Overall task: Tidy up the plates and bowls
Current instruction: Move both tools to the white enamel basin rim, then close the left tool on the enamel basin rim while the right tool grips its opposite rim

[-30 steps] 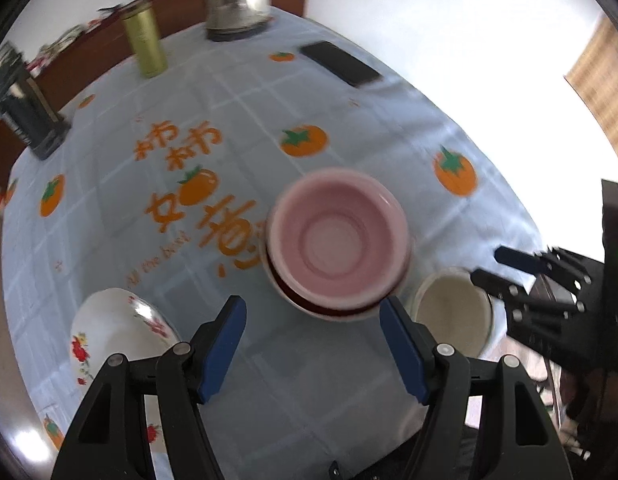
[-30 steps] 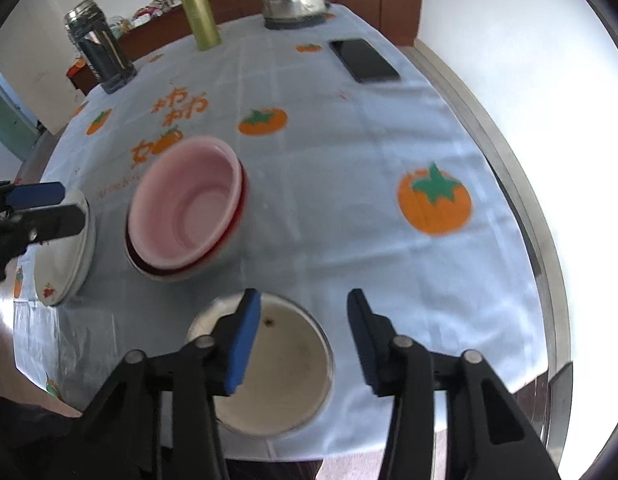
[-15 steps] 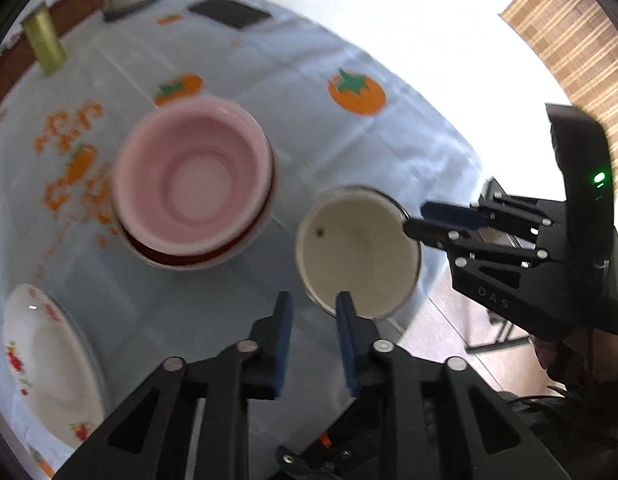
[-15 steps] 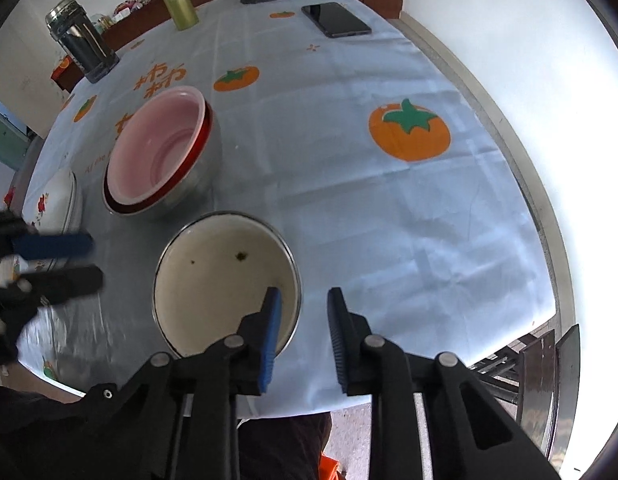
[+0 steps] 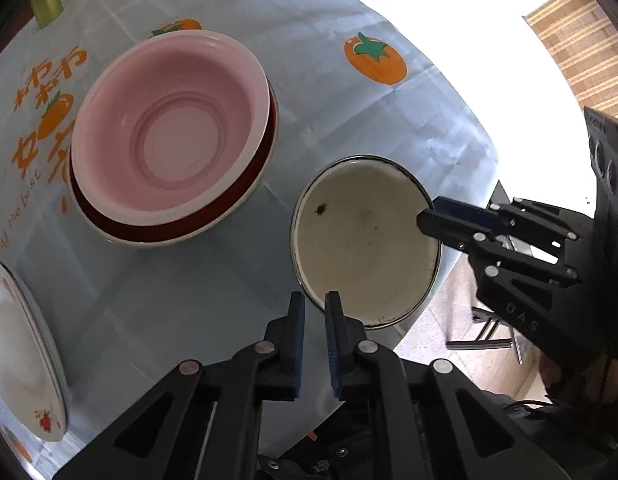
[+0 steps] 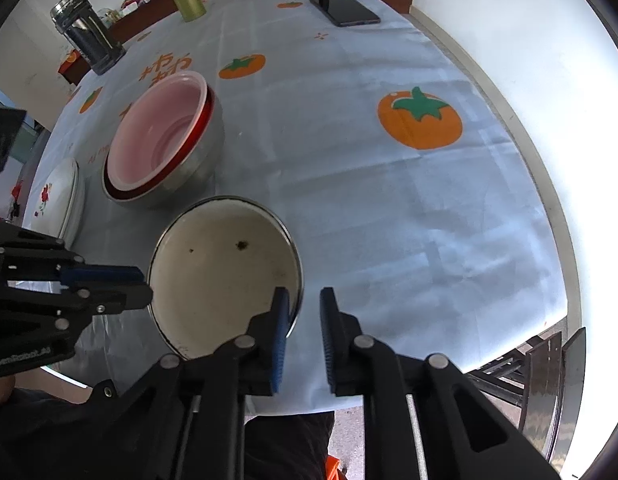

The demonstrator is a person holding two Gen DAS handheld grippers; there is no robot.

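Left gripper [image 5: 313, 312] and right gripper [image 6: 303, 312] both nearly closed astride the cream enamel bowl's [image 6: 225, 272] rim at the table's near edge; actual pinch unclear. Rigid, slick, light: grip the rim. Beyond: nested pink bowl [image 6: 159, 136] stack.

Left wrist view: set behind the left gripper [image 5: 313, 312], looking steeply down and forward from close above the near table edge, cream bowl [image 5: 365, 240] just ahead, pink bowl [image 5: 169, 132] up-left, plate [image 5: 17, 352] at the left border. Right wrist view: set behind the right gripper [image 6: 303, 312], higher and more level, facing across the whole tablecloth [image 6: 349, 160] to the phone [image 6: 343, 9] and canisters at the far side. Shared by both: cream bowl [image 6: 225, 272], pink bowl [image 6: 157, 140], plate [image 6: 57, 196], and each other's gripper at the side.
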